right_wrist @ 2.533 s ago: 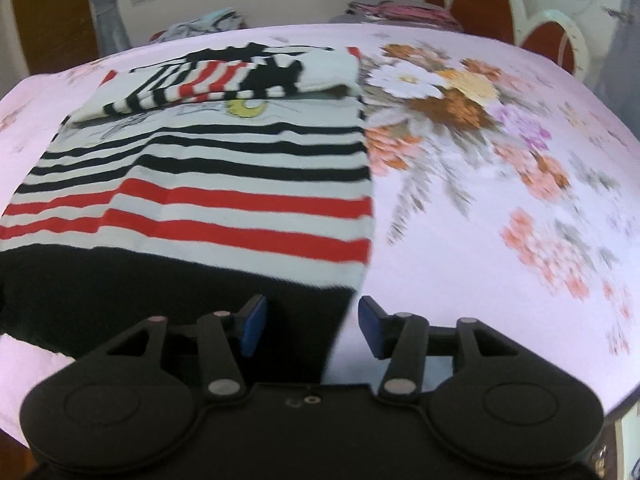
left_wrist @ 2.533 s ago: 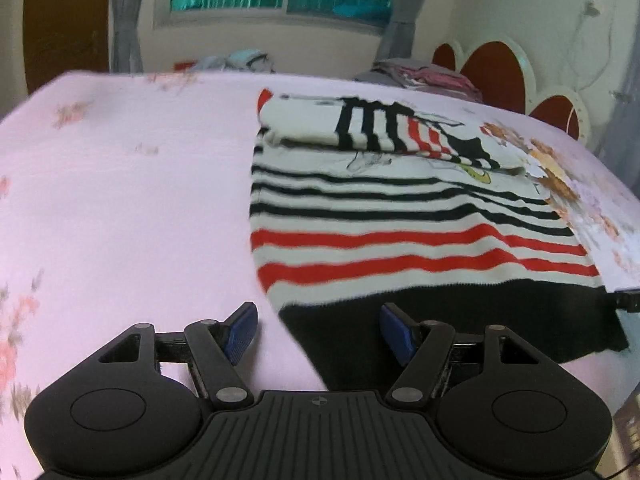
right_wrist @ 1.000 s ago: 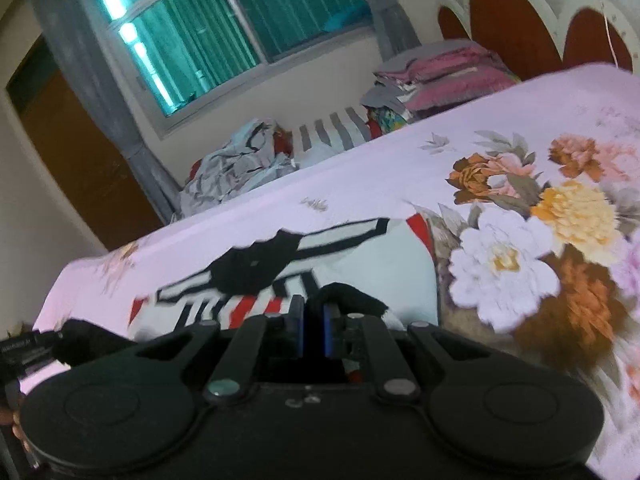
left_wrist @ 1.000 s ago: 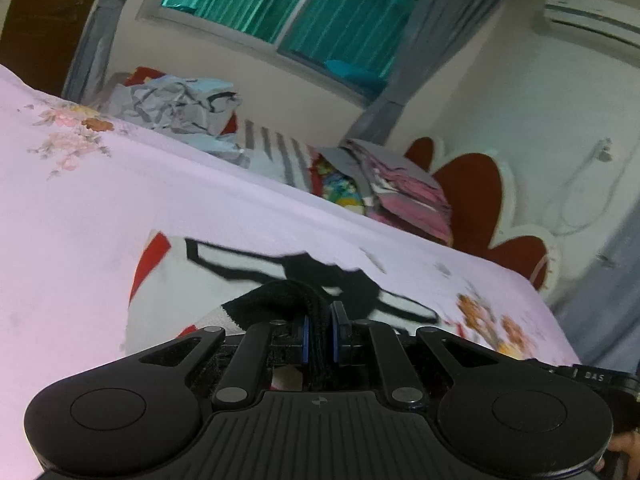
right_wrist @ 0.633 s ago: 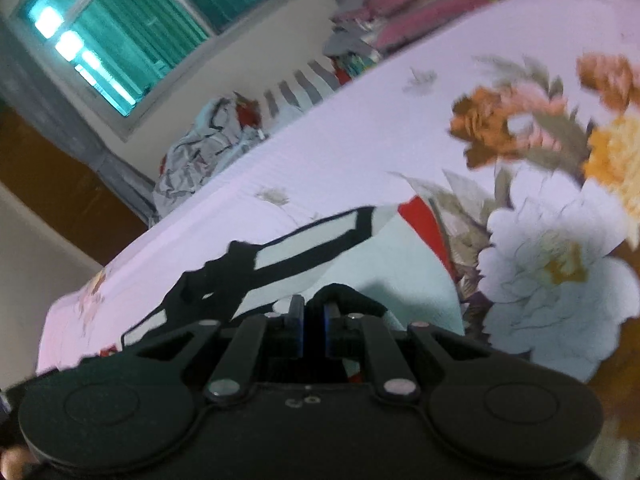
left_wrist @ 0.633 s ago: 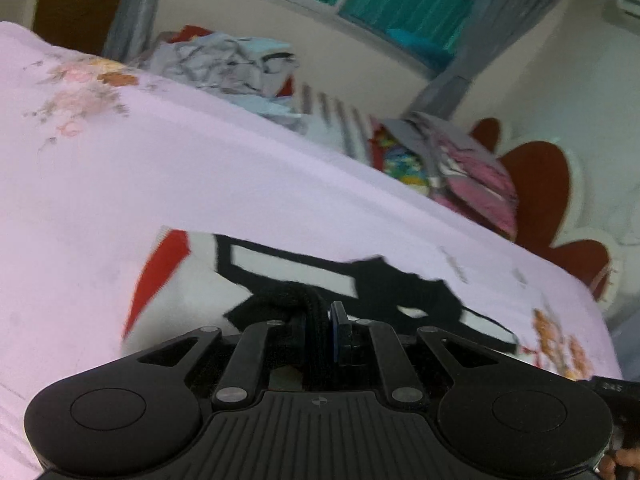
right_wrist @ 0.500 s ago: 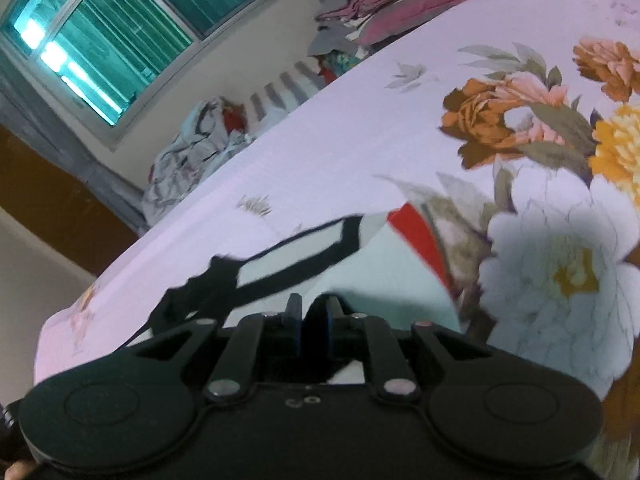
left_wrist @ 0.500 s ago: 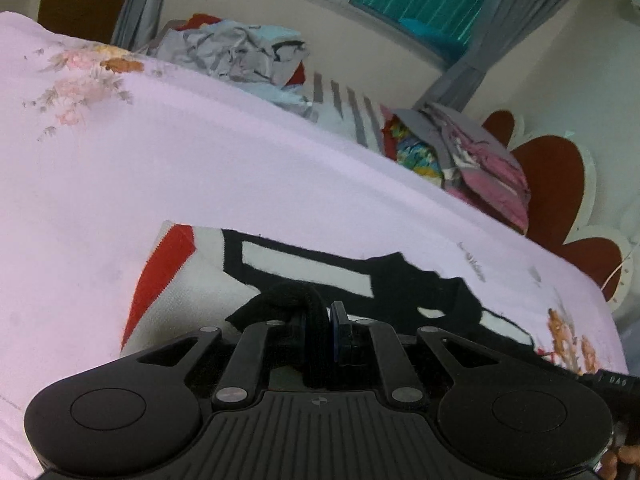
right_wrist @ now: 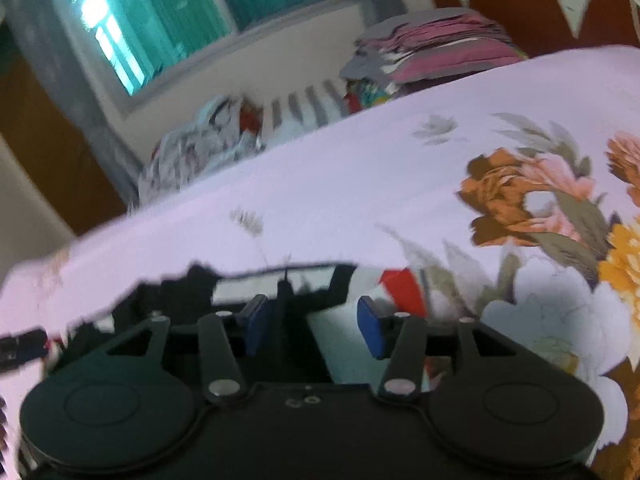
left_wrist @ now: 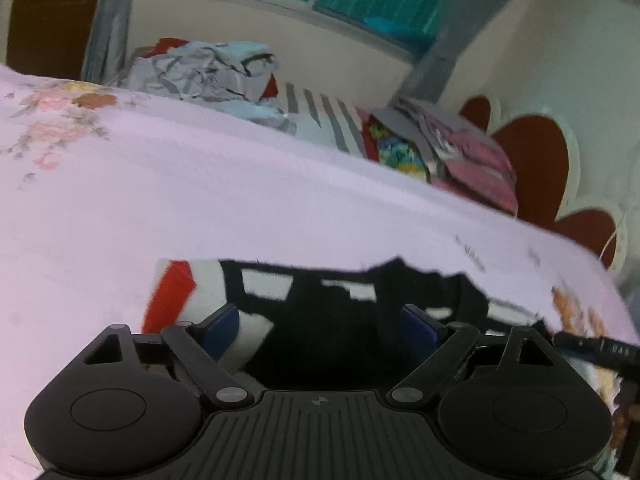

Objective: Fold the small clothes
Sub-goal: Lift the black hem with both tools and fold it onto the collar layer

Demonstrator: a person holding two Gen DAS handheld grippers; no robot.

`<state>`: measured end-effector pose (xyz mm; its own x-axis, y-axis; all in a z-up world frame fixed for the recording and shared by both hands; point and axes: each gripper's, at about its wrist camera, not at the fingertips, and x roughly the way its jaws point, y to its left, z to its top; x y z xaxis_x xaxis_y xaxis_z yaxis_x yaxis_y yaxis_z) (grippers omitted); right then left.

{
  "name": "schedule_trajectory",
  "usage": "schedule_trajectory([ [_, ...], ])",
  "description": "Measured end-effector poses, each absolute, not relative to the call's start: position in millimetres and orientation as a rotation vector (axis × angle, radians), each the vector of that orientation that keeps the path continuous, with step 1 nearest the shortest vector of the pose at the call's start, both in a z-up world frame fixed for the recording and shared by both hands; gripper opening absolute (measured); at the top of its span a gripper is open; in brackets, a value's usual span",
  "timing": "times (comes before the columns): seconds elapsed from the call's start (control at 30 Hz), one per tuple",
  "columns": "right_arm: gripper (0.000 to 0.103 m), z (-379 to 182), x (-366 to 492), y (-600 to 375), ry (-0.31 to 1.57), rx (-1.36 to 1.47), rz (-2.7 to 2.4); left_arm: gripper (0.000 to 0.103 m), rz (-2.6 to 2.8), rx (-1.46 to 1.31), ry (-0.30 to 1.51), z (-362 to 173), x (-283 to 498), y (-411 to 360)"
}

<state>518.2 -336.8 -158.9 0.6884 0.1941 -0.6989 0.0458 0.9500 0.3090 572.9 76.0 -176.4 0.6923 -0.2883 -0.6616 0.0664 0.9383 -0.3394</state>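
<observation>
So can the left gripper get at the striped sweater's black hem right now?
Probably yes. The left gripper has its jaws opening right over the black hem of the striped sweater on the bed; nothing blocks it.

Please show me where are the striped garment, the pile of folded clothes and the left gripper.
striped garment (left_wrist: 320, 320): left wrist view, its black hem band.
pile of folded clothes (right_wrist: 436, 46): right wrist view, pink layers on top.
left gripper (left_wrist: 320, 326): left wrist view, midway between its opening blue pads.
</observation>
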Motion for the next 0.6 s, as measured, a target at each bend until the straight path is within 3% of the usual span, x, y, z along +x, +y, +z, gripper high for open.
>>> schedule_trajectory([
  [0.17,0.049,-165,525,-324,0.828,0.234,0.104,0.065,-0.212,-0.2,0.797,-181,576,63],
  [0.23,0.041,-166,526,-320,0.831,0.209,0.111,0.048,-0.208,-0.19,0.799,-181,577,64],
  [0.3,0.031,-166,527,-316,0.833,0.166,0.118,0.022,-0.2,-0.193,0.81,-181,579,67],
  [0.37,0.021,-166,528,-314,0.837,0.152,0.124,0.01,-0.202,-0.165,0.805,-183,577,66],
  [0.43,0.007,-165,528,-312,0.836,0.148,0.138,0.006,-0.204,-0.149,0.792,-182,575,66],
  [0.6,0.006,-153,524,-308,0.748,0.105,0.143,0.005,-0.188,-0.192,0.717,-169,570,74],
])
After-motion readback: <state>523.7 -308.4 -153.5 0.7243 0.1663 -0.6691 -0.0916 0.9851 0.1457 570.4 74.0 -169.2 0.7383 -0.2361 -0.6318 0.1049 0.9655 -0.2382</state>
